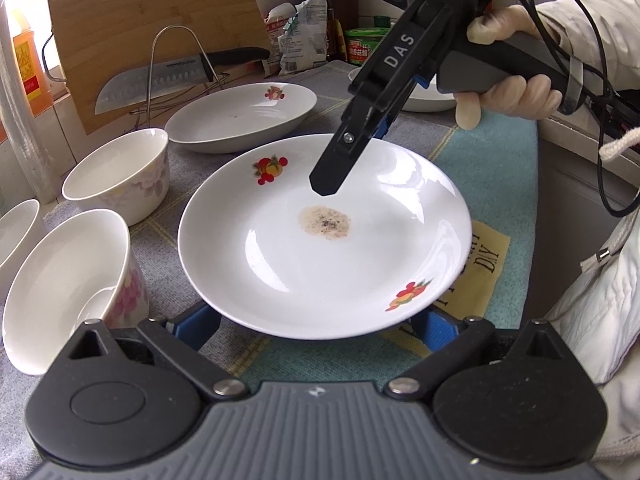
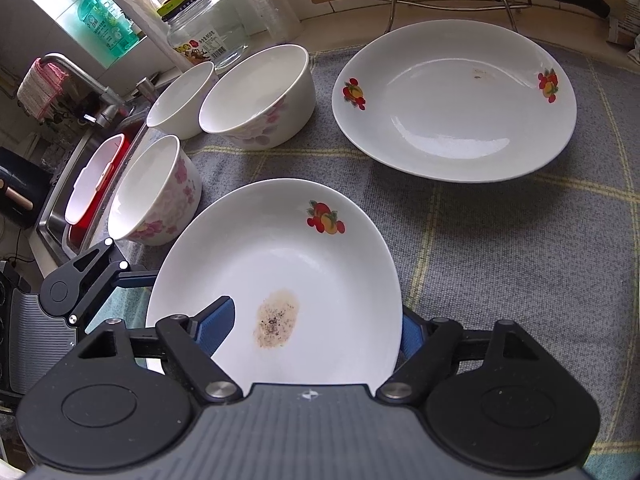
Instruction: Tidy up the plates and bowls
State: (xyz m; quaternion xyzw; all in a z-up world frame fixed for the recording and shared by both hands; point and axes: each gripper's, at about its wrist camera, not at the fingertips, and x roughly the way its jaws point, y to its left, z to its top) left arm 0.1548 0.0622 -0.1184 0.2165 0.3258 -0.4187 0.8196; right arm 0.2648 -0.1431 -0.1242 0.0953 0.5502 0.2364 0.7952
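The stained plate point(image 1: 320, 248), white with fruit prints on its rim and a brown speckled patch in its well, sits on the grey checked cloth point(image 2: 500, 260), and everything else is placed from it

The left gripper point(image 1: 316, 326) stands at the plate's near edge in its own view, jaws spread wide. Its blue pads point(image 1: 200, 324) show on either side below the overhanging rim, and neither is seen pressing on it

The right gripper point(image 2: 312, 328) comes in from the opposite edge, held by a gloved hand point(image 1: 516, 96). It straddles the rim, with one finger over the well near the stain and the other outside the rim. The jaws are parted with a clear gap, so the plate is between them but not pinched

Beyond the stained plate lies a second plate point(image 2: 452, 120) with the same fruit print, apart from it. To the stained plate's left in the right wrist view are three floral bowls. The nearest bowl point(image 2: 156, 192) is just beside the rim, and a large bowl point(image 2: 256, 100) and a small bowl point(image 2: 180, 100) stand farther back, touching each other. Behind the second plate a knife point(image 1: 160, 76) rests on a wire rack in front of a wooden board point(image 1: 140, 20)
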